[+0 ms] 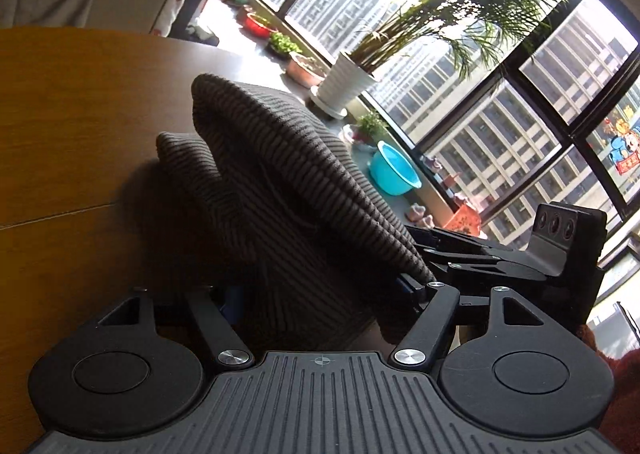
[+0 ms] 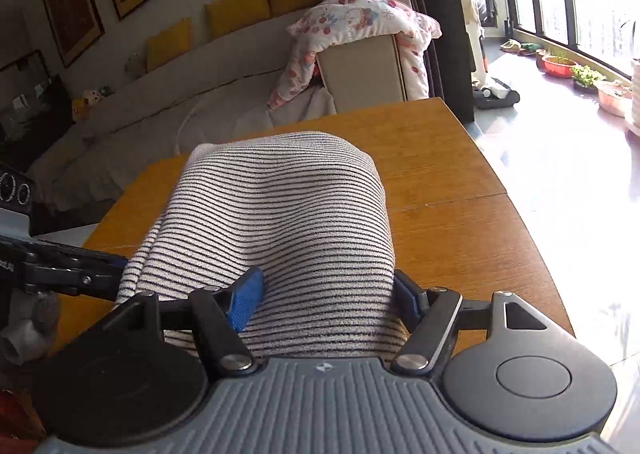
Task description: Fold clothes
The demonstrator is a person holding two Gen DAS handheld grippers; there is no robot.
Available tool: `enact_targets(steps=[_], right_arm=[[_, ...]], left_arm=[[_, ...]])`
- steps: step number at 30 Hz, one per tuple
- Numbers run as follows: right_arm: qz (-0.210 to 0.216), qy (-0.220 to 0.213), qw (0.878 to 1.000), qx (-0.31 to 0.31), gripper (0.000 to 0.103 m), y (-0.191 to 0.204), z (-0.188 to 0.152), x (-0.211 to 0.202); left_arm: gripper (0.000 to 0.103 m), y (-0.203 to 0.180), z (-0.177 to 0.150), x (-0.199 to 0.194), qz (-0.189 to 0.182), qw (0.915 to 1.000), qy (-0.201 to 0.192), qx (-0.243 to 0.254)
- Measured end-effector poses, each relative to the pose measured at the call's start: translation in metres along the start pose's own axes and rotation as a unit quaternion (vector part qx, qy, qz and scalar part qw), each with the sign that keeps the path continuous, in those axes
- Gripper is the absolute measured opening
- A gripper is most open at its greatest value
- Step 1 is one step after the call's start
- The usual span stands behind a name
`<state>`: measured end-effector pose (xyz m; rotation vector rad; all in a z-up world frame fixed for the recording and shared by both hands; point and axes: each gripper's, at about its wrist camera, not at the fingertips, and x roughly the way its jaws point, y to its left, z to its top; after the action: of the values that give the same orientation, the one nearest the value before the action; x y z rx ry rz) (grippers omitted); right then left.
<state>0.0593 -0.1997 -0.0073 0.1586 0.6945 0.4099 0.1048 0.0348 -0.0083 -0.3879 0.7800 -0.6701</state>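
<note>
A knit garment (image 2: 280, 206), white with thin dark stripes, is heaped on the wooden table (image 2: 440, 174). In the left wrist view the garment (image 1: 280, 182) is backlit and looks brown. My right gripper (image 2: 324, 298) stands open, its blue pads (image 2: 244, 302) wide apart, and the cloth fills the gap and spills under the left finger. My left gripper (image 1: 320, 294) is also spread wide, with cloth draped between and over its fingers. Each gripper reaches into the heap from the side: the right gripper (image 1: 432, 250) and the left gripper (image 2: 100, 270).
The table (image 1: 60, 114) runs on beyond the heap. A sofa (image 2: 160, 106) with a floral quilt (image 2: 360, 26) stands behind it. Along the windows are a potted palm (image 1: 344, 86), a blue basin (image 1: 394, 170) and small plant pots (image 2: 560, 66).
</note>
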Motion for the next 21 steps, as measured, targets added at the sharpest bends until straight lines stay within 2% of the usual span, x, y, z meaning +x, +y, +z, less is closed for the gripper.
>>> enact_targets(steps=[3,7,9,11,15,16,19,21], right_arm=[[0.005,-0.015,0.999,-0.029,0.070,0.009,-0.001,-0.004],[0.014,-0.042,0.995,-0.088,0.073,0.031,0.000,-0.011],[0.018,-0.056,0.991,-0.118,0.074,0.042,0.000,-0.015],[0.022,-0.069,0.986,-0.147,0.076,0.053,0.000,-0.019],[0.031,-0.094,0.974,-0.205,0.076,0.075,0.000,-0.026],[0.041,-0.076,0.974,-0.211,0.076,0.081,-0.004,-0.018],[0.056,-0.013,0.974,-0.219,0.077,0.093,-0.017,0.010],[0.047,-0.008,0.970,-0.238,0.082,0.099,-0.024,0.018]], left_arm=[[0.074,-0.018,0.016,-0.026,0.014,0.9971,-0.048,0.057],[0.078,-0.036,0.050,-0.031,0.005,0.9911,-0.098,0.090],[0.078,-0.035,0.063,-0.012,0.007,0.9920,-0.095,0.083],[0.076,-0.026,0.071,0.012,0.015,0.9947,-0.075,0.068],[0.072,0.009,0.066,0.054,0.078,0.9957,-0.024,0.044],[0.070,0.017,0.064,0.059,0.087,0.9954,-0.019,0.036],[0.072,0.031,0.061,0.054,0.079,0.9964,-0.032,0.009],[0.070,0.032,0.060,0.047,0.089,0.9953,-0.037,0.011]])
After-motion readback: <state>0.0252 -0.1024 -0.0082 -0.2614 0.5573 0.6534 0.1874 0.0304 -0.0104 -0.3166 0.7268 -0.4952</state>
